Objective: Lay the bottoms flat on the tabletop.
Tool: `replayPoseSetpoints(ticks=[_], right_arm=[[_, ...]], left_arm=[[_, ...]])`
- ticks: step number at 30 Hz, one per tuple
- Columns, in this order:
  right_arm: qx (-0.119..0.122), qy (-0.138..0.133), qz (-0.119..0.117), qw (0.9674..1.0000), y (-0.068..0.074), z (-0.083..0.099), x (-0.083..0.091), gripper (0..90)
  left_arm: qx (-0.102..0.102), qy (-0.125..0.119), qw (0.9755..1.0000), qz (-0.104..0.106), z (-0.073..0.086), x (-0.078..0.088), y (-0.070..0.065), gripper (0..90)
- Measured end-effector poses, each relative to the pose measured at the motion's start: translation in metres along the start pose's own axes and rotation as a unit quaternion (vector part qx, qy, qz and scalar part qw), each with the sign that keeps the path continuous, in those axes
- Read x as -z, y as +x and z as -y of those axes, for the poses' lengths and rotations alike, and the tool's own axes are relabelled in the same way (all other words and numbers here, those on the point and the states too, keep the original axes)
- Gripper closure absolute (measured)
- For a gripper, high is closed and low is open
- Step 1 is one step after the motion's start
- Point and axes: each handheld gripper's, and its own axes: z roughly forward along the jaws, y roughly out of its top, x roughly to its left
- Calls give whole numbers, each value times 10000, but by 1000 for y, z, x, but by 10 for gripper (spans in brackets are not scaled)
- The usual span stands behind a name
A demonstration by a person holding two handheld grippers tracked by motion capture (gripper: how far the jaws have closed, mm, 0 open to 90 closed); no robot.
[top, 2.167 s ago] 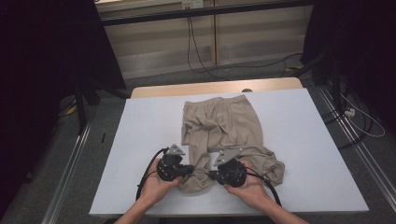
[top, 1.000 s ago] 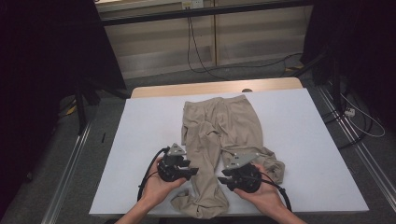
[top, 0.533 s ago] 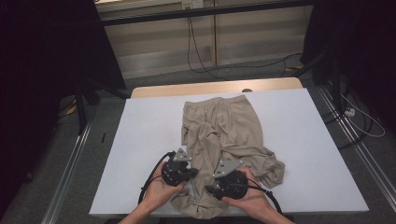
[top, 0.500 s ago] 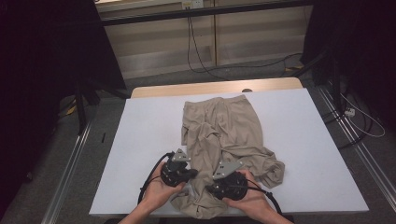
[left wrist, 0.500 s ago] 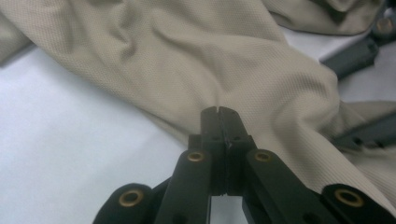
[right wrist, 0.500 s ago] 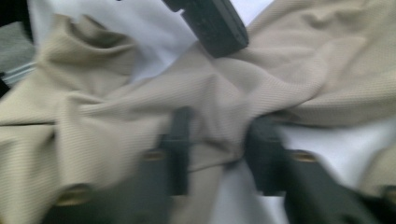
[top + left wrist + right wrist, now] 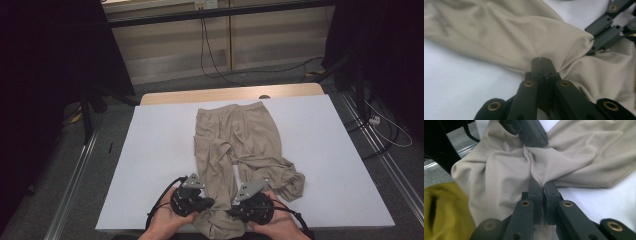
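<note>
High view: both grippers pinch one leg end of the beige trousers point(image 7: 235, 145) at the table's point(image 7: 150, 165) near edge.
The left gripper point(image 7: 541, 61) and right gripper point(image 7: 541, 185) each clamp cloth; the other leg lies crumpled, so straightening seems barely begun.

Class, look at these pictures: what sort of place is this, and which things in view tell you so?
Probably a lab or recording workspace, not a home. A bare white table carries only beige trousers, loose cables trail on the floor behind, metal rails flank the table, and dark curtains screen the sides.

White-topped table point(image 7: 160, 150); grey floor point(image 7: 260, 75) with black cables point(image 7: 215, 60); pale panelled wall point(image 7: 250, 35); dark curtains point(image 7: 45, 75)
</note>
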Motion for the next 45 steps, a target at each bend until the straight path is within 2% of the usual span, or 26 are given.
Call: replayPoseSetpoints(ticks=[1,10,11,12,14,15,17,20,21,23,24,25,26,28,29,30,31,32,34,36,37,38,39,40,41,45], right_arm=[[-39,6,-38,10000,3,4,4,874],[-52,69,-228,9997,16,10,11,856],[-6,77,-196,9998,20,14,14,779],[-50,43,-168,9998,20,15,16,721],[-112,9,-204,9997,20,16,18,696],[-145,-125,-144,9997,18,14,21,585],[-213,-228,-88,9995,14,9,24,565],[-293,-340,-37,9990,8,7,26,559],[-353,-348,140,9987,0,5,25,615],[-435,-356,306,9979,-10,4,22,666],[-487,-335,406,9974,-15,2,21,691],[-469,-295,578,9968,-19,1,19,699],[-469,-295,578,9968,-19,1,19,699],[-349,-156,834,9958,-27,-7,11,654],[-338,-134,923,9951,-30,-10,8,635],[-303,-120,1029,9942,-33,-13,5,622],[-303,-120,1029,9942,-33,-13,5,622],[-333,-119,1059,9937,-41,-17,-1,606],[-258,-68,1268,9916,-46,-20,-8,608],[-358,-132,1249,9914,-50,-19,-12,630],[-360,-150,1241,9915,-50,-18,-12,685],[-360,-150,1241,9915,-50,-18,-12,685],[-409,-150,1067,9933,-49,-17,-10,869],[-409,-150,1067,9933,-49,-17,-10,869],[-408,-122,978,9943,-45,-14,-7,900],[-408,-18,903,9951,-37,-6,3,900]], left_arm=[[-28,35,10000,66,4,2,-7,900],[7,43,9996,273,20,14,-23,900],[79,-4,9992,400,24,18,-25,900],[40,14,9991,429,25,20,-26,900],[13,11,9990,457,26,20,-28,900],[-23,-3,9990,447,27,20,-31,890],[12,-24,9992,411,26,20,-31,790],[73,-187,9991,363,22,23,-25,764],[75,-251,9992,299,20,24,-23,740],[132,-348,9993,42,14,25,-13,734],[132,-348,9993,42,14,25,-13,720],[148,-407,9988,-214,11,24,-5,700],[148,-407,9988,-214,11,24,-5,694],[144,-359,9971,-662,5,21,13,619],[144,-359,9971,-662,5,21,13,580],[171,-298,9959,-835,0,18,26,576],[171,-298,9959,-835,0,18,26,560],[216,-288,9948,-958,-4,13,36,532],[217,-216,9950,-950,-5,10,38,522],[5,-202,9933,-1142,-5,3,32,508],[5,-202,9933,-1142,-5,3,32,527],[-32,-194,9929,-1175,-4,2,28,527],[-74,-185,9928,-1177,-3,3,26,694],[-47,-203,9935,-1122,-2,3,25,694],[-60,-180,9943,-1048,-2,3,23,866],[-72,-95,9956,-933,1,7,20,898]])
